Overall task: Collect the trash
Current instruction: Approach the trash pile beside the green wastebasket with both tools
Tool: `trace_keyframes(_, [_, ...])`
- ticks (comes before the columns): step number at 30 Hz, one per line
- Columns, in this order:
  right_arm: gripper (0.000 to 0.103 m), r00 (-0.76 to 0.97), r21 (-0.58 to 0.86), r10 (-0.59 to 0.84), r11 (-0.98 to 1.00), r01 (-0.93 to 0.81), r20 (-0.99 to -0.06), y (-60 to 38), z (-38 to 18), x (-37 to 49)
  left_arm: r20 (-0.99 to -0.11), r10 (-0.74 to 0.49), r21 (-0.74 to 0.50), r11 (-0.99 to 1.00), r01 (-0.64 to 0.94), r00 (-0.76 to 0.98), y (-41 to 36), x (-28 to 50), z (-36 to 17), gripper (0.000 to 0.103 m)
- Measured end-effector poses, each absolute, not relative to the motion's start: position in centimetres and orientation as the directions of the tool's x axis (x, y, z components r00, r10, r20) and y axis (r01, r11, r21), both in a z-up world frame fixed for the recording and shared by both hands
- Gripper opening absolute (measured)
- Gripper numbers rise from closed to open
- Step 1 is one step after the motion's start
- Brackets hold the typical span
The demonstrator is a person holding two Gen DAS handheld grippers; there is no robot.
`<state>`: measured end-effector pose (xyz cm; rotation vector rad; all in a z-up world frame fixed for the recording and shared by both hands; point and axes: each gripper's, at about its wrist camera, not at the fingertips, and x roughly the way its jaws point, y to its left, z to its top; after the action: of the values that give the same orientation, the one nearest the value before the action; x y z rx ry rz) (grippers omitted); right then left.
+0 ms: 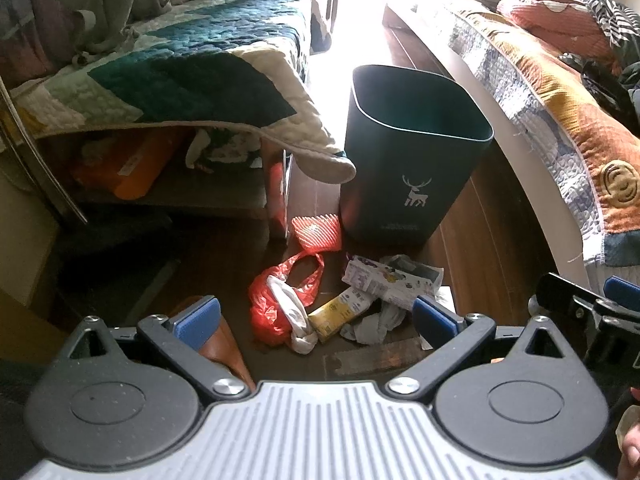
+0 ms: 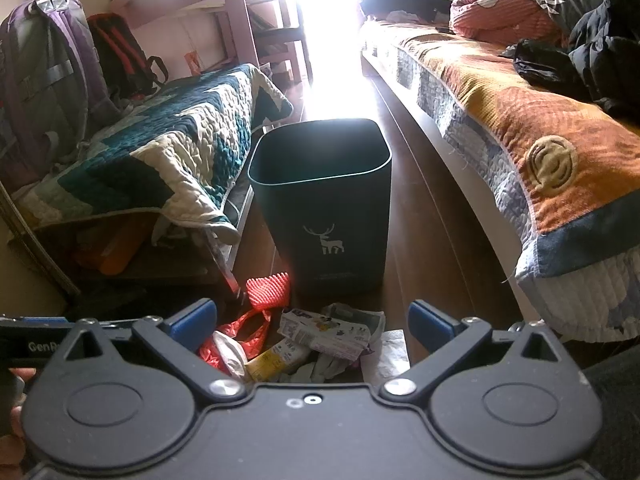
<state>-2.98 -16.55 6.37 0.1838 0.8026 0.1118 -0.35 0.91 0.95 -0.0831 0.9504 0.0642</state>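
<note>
The yellow wrapper (image 1: 339, 315) lies flat, long axis angled toward the upright bin (image 1: 416, 152).

Lived-in home bedroom, narrow wooden floor (image 2: 420, 216) aisle between two sleeping surfaces. Low bed under teal-and-cream patchwork quilt (image 2: 168, 152) on one side, long bed with orange quilted bedspread (image 2: 520, 120) and heaped clothes (image 2: 560, 28) on the other. Purple-grey backpack (image 2: 44, 76) propped on the quilt; dark green deer-print wastebasket (image 2: 324, 216) stands in the aisle.
</note>
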Motion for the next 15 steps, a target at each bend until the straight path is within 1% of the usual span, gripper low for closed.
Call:
trace_keyframes(7, [0.102,0.692,0.214,0.188,0.976,-0.049,-0.697,-16.4,6.46,-3.14,-0.803,0.03,-0.048,0.992,-0.114,0.595,1.04,-0.65,1.32,0.103])
trace_keyframes(15, [0.102,0.696,0.211,0.184,0.976,-0.049,-0.694,-16.35,6.49,-3.25,-0.795,0.024,-0.05,0.993,-0.105,0.606,0.95,-0.84,1.48,0.103])
